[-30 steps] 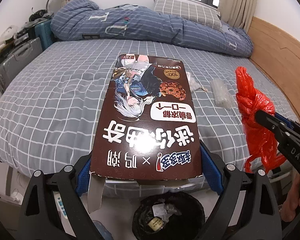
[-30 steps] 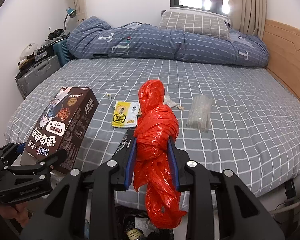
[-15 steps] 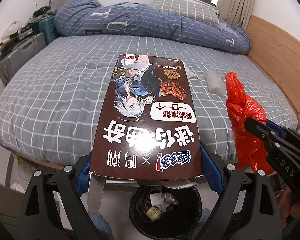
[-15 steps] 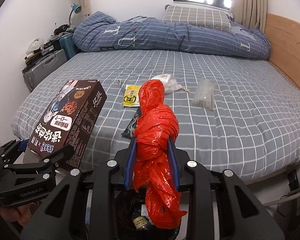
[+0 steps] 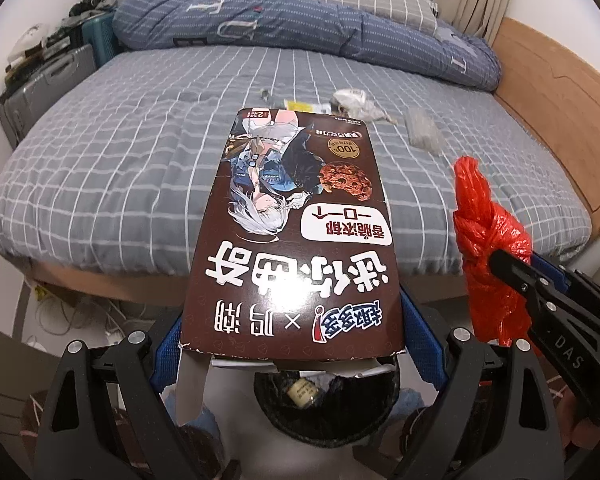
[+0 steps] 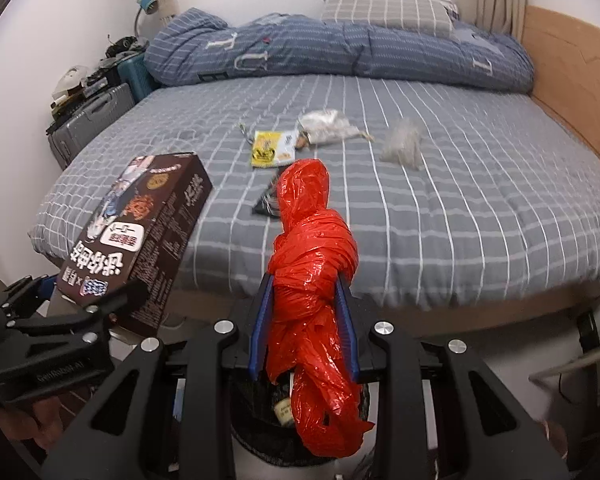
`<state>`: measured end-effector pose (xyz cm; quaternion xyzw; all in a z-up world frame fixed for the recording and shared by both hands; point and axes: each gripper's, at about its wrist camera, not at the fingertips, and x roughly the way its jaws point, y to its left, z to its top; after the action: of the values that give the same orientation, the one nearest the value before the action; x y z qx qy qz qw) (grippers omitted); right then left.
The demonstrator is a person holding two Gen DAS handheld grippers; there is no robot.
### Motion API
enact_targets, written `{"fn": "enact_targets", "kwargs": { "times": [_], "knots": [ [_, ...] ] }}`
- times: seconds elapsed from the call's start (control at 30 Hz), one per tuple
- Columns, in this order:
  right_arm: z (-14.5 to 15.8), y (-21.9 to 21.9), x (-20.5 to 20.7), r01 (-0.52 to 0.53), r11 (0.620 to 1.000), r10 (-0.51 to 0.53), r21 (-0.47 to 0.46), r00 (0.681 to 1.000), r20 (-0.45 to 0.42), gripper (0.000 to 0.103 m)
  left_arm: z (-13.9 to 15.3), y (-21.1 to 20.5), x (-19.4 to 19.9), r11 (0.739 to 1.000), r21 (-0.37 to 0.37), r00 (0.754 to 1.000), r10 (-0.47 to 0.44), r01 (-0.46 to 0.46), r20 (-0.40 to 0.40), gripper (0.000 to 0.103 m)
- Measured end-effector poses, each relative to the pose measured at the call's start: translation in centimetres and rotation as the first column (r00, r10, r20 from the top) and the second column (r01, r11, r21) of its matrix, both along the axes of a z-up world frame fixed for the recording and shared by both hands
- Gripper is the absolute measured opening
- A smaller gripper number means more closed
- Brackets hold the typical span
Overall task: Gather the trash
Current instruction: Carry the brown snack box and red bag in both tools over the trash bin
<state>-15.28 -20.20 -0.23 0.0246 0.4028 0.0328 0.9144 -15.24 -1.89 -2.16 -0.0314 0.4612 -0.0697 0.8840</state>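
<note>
Both grippers have drawn back from the grey checked bed (image 6: pixel 440 208) until the round black bin (image 5: pixel 324 412), bottom centre, lies beneath them. The left gripper (image 5: pixel 292 344) clamps the brown cardboard biscuit box (image 5: pixel 296 240); the right gripper (image 6: pixel 304 320) pinches the knotted red plastic bag (image 6: pixel 312 280). Both look ready to drop; 4 scraps lie mid-bed.

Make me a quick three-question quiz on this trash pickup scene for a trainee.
1. True or false: the left gripper holds the brown box.
2. What does the right gripper hold? A) yellow packet B) red bag C) pillow
3. What stands on the floor below both held items?

Key:
1. True.
2. B, the red bag.
3. A black bin with trash already inside. The yellow packet lies on the bed.
</note>
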Motion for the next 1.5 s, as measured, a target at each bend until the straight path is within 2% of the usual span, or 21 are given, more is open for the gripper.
{"fn": "enact_targets", "kwargs": {
  "times": [0.37,0.77,1.0,1.2,1.33,1.5],
  "knots": [
    [-4.1,0.6,-1.7,-0.007,0.999,0.004,-0.040,0.997,-0.074,0.029,-4.8,-0.1,-2.4,0.999,0.033,0.996,-0.020,0.023,-0.090,0.088],
    [-10.9,-0.5,0.2,-0.003,1.000,-0.003,-0.031,0.981,-0.193,0.029,-11.9,-0.7,-1.1,0.998,0.063,0.985,-0.015,0.026,-0.172,0.088],
    [-13.6,-2.2,0.9,0.014,0.999,-0.022,-0.032,0.972,-0.234,0.029,-13.8,-2.1,-0.9,0.995,0.091,0.983,-0.015,0.033,-0.184,0.088],
    [-15.2,-5.0,0.2,0.057,0.998,-0.064,-0.034,0.961,-0.270,0.029,-17.1,-4.6,-1.0,0.994,0.037,0.953,-0.092,0.107,-0.288,0.088],
    [-15.5,-6.7,-0.3,0.091,0.995,-0.097,-0.034,0.956,-0.276,0.029,-18.2,-6.2,-0.4,0.990,0.029,0.944,-0.124,0.139,-0.305,0.088],
    [-15.8,-8.2,-1.0,0.116,0.992,-0.123,-0.040,0.951,-0.283,0.029,-18.7,-7.2,-0.2,0.986,0.030,0.944,-0.149,0.165,-0.294,0.088]
  ]
}}
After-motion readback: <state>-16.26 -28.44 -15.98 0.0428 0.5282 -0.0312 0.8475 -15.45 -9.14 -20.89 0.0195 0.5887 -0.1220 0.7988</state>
